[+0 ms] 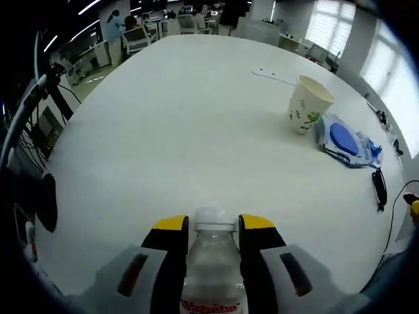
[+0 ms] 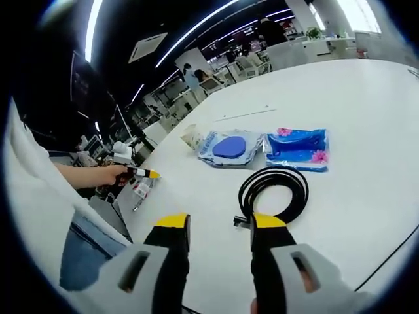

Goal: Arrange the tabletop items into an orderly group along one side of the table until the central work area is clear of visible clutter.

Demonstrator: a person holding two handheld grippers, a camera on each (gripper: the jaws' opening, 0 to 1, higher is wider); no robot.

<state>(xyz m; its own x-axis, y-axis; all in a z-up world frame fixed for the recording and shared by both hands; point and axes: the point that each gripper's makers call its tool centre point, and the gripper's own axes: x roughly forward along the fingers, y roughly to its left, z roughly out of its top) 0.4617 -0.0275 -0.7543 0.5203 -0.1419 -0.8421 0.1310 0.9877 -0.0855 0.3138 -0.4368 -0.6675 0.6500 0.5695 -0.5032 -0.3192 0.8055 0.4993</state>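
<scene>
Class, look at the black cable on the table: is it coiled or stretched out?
Coiled. The black cable lies in a round loop on the white table, ahead of the right gripper.

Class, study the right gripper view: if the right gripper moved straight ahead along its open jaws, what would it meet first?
Most likely the coiled black cable, lying on the white table just beyond the right gripper. Its near end sits close to the right-hand jaw tip. Depth is uncertain.

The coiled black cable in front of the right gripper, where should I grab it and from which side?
Probably the near arc of the cable, beside the plug end. The right gripper is open and empty just short of it, so come down from above with one jaw inside the loop and one outside; it lies flat on the table, so a side approach would only push it.
</scene>
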